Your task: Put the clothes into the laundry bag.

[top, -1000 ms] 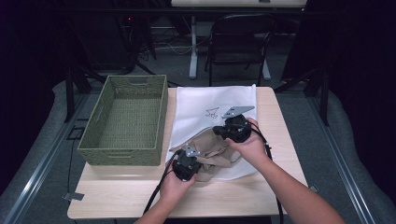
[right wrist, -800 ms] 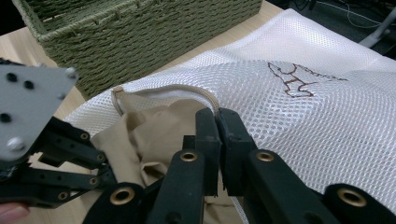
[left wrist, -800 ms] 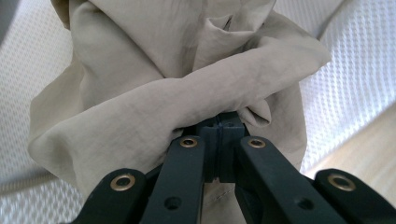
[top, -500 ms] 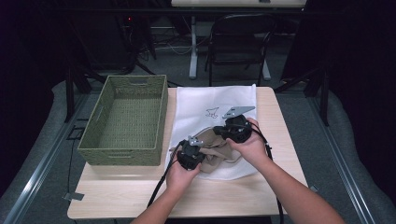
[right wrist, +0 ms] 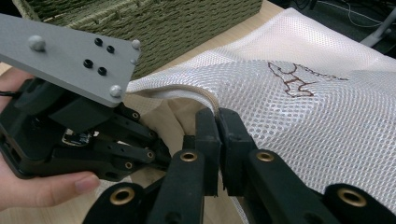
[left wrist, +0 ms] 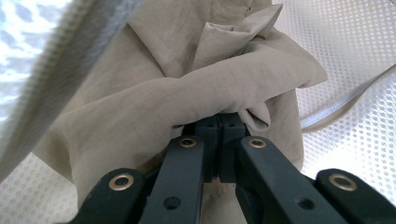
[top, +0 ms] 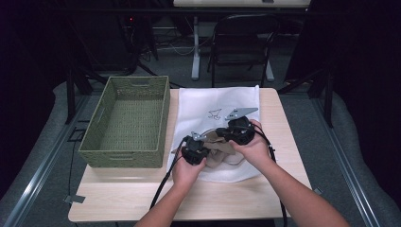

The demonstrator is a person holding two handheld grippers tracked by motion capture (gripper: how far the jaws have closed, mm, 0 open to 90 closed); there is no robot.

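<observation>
Since a second ago, the left gripper (top: 195, 150) has slid right with the beige cloth (top: 218, 147), nearer the right gripper (top: 239, 131). Its fingers clamp the cloth at the mouth of the white mesh bag (top: 218, 101), mid-desk. Right fingers pinch the bag's rim shut. Beside it, toward the desk's (top: 118, 198) left edge, sits a green basket (top: 130, 124).
</observation>
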